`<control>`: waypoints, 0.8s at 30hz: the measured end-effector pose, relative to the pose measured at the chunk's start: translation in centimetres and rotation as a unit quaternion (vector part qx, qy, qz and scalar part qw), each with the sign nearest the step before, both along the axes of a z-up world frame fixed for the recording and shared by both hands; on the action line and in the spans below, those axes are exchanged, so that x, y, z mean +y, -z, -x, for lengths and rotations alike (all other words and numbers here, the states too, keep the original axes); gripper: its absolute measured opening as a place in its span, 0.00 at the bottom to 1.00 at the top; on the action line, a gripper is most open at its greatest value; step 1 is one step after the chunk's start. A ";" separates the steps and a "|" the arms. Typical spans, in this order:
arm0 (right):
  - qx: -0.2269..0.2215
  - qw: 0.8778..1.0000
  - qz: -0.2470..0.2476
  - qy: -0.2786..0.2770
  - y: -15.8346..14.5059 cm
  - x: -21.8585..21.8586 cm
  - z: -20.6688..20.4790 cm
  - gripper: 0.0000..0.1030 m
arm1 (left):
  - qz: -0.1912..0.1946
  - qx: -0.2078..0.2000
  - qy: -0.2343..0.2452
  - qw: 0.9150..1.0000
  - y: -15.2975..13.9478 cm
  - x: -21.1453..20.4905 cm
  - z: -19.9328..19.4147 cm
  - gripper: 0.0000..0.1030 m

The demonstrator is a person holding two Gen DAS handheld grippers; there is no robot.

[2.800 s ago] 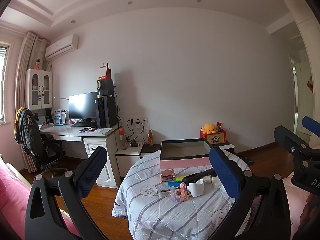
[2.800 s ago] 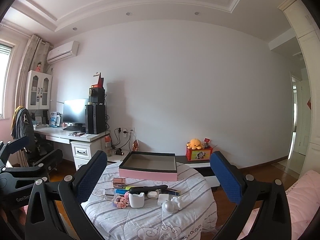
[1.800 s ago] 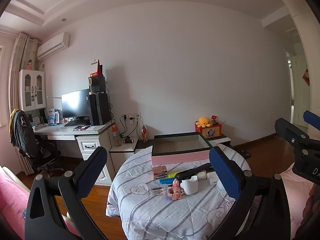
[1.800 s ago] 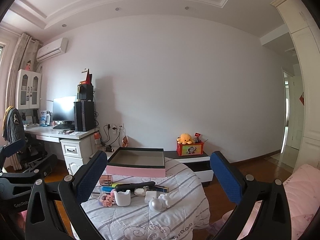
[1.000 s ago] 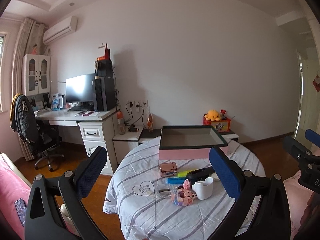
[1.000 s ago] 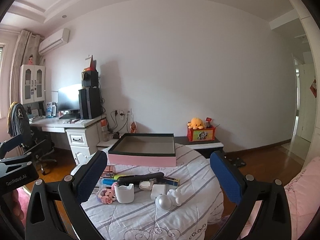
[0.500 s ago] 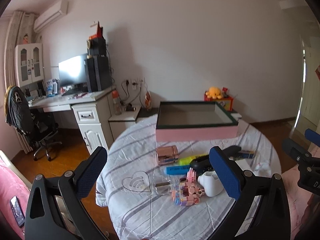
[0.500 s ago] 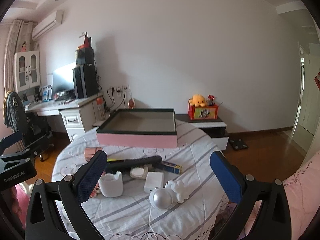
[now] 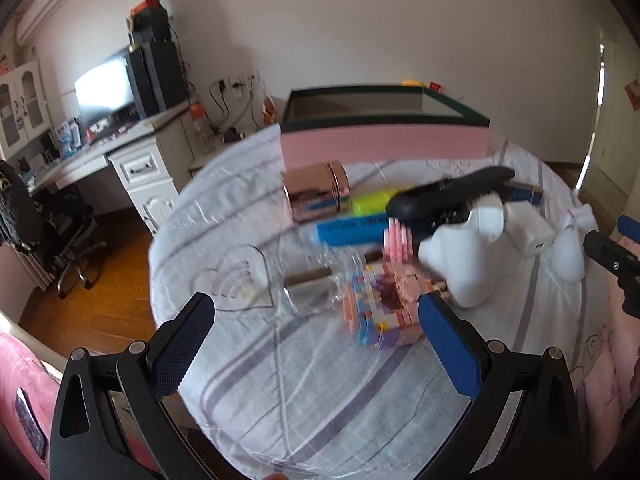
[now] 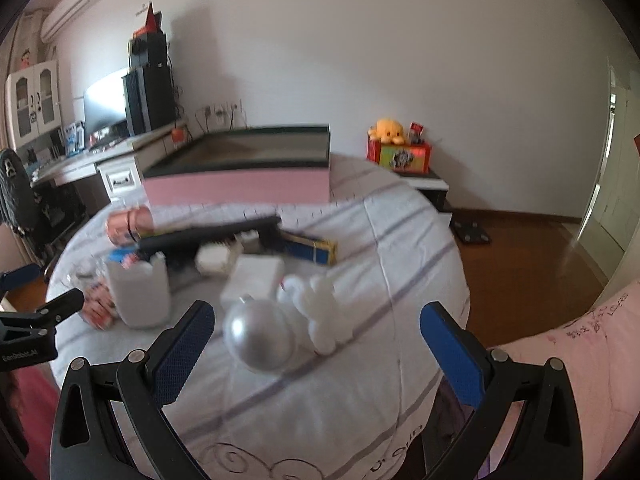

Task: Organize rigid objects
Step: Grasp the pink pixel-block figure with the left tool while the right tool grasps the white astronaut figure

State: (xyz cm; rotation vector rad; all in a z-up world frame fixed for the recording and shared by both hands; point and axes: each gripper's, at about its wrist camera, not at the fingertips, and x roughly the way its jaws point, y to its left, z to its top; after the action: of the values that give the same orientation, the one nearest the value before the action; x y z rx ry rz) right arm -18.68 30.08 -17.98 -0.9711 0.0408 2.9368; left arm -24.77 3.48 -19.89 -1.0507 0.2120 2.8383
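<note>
Left wrist view: the left gripper (image 9: 316, 344), wide open and empty, has closed in on the surface (image 9: 320, 400); the brick toy (image 9: 380, 304) sits just ahead.

Right wrist view: the right gripper (image 10: 316, 344), equally open and empty, now nears the silver ball (image 10: 260, 336), before the pink box (image 10: 240, 188). Picking looks imminent.

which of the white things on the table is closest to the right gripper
The white figurine, standing just beyond the right gripper beside the silver ball. The white cup is off to the left, and the white box lies farther back.
</note>
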 end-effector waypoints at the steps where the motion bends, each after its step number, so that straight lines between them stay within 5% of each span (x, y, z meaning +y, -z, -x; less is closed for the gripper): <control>1: -0.003 1.000 0.001 0.001 0.3 0.1 0.2 1.00 | -0.009 -0.005 0.008 1.000 0.2 0.2 0.2 1.00; 16: -0.026 0.998 0.034 -0.049 2.2 -0.3 2.3 1.00 | -0.055 -0.046 0.046 0.996 2.8 0.7 2.1 1.00; 20: -0.030 0.997 0.037 -0.056 2.5 -0.4 3.0 1.00 | -0.036 -0.043 0.047 0.997 3.3 1.2 2.1 1.00; 22: -0.032 0.997 0.036 -0.058 2.7 -0.4 3.4 0.97 | -0.039 -0.043 0.044 0.997 3.4 1.1 2.3 1.00; 24: -0.039 0.997 0.039 -0.058 3.0 -0.3 3.7 0.80 | -0.038 -0.039 0.045 0.998 3.3 1.0 2.0 0.99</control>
State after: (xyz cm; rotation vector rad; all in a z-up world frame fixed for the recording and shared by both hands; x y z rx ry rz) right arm -22.42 29.80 -20.97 -1.1360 0.0995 3.0182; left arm -26.81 4.53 -23.16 -1.1038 0.1409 2.6977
